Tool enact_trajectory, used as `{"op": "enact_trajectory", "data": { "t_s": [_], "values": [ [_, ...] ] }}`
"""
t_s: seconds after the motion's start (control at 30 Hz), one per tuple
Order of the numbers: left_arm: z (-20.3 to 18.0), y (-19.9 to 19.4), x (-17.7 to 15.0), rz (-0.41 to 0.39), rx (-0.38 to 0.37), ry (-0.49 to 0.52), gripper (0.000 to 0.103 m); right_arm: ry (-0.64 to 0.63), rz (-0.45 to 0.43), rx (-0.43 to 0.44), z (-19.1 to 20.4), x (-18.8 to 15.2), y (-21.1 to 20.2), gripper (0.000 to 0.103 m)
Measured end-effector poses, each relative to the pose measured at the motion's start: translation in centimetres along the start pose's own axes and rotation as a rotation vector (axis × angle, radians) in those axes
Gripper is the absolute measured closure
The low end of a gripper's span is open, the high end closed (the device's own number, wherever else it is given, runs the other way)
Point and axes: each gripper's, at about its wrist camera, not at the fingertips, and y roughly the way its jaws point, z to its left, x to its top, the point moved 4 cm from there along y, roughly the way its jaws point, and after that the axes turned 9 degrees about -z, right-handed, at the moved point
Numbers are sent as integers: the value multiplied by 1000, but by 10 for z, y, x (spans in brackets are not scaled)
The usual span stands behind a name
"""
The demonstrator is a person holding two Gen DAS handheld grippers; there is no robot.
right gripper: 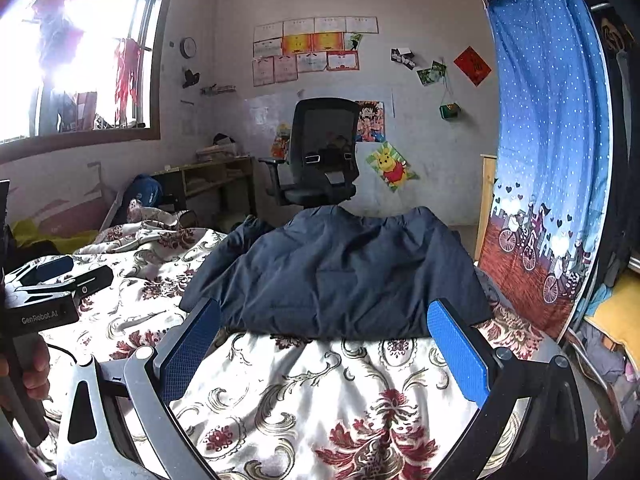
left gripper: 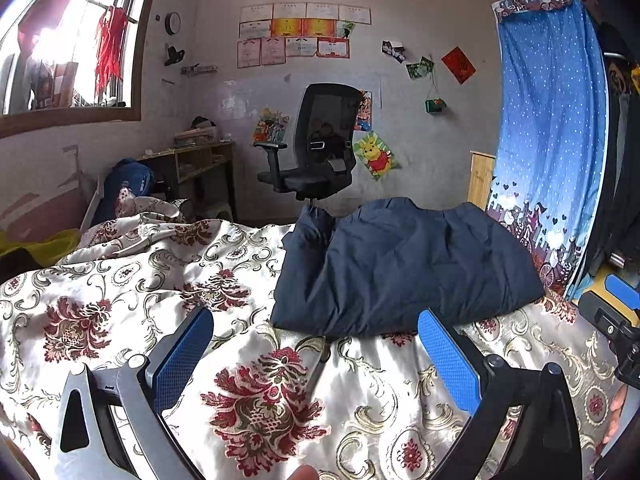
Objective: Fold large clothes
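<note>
left gripper (left gripper: 316, 354) and right gripper (right gripper: 324, 344) both hovering over the floral bedspread (right gripper: 304, 392), fingers (right gripper: 456, 344) spread wide apart, clamping nothing. navy jacket (right gripper: 340, 276) lying folded on the bed just beyond the fingertips, black office chair (right gripper: 320, 160) farther behind.

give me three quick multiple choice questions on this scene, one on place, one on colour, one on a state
1. Where does the jacket lie?
A. on the office chair
B. on the floral bedspread
C. on the desk

2. What colour is the jacket?
A. dark navy
B. red
C. yellow

3. How do the left tongs and right tongs stand?
A. both shut on the jacket
B. one open, one shut
C. both open, holding nothing

Answers: 1 B, it rests on the floral bedspread; 2 A, the fabric is dark blue; 3 C, blue pads wide apart, only bedspread between them.
</note>
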Motion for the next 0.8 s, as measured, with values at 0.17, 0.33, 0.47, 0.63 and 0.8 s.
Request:
{"op": "enact_trajectory", "data": {
  "t_s": [0.17, 0.33, 0.47, 0.63, 0.8],
  "values": [
    [0, 1, -11, 5, -8, 11, 0, 5, 19, -16, 4, -14, 2, 1],
    [-2, 7, -24, 28, -10, 28, 0, 13, 51, -43, 6, -27, 7, 1],
    [-1, 13, -33, 50, -5, 34, 0, 23, 69, -64, 5, -36, 11, 1],
    [-1, 19, -42, 67, -4, 44, 0, 9, 88, -75, 9, -45, 16, 1],
    [1, 21, -45, 79, -5, 46, 0, -2, 98, -75, 14, -48, 19, 1]
  ]
}}
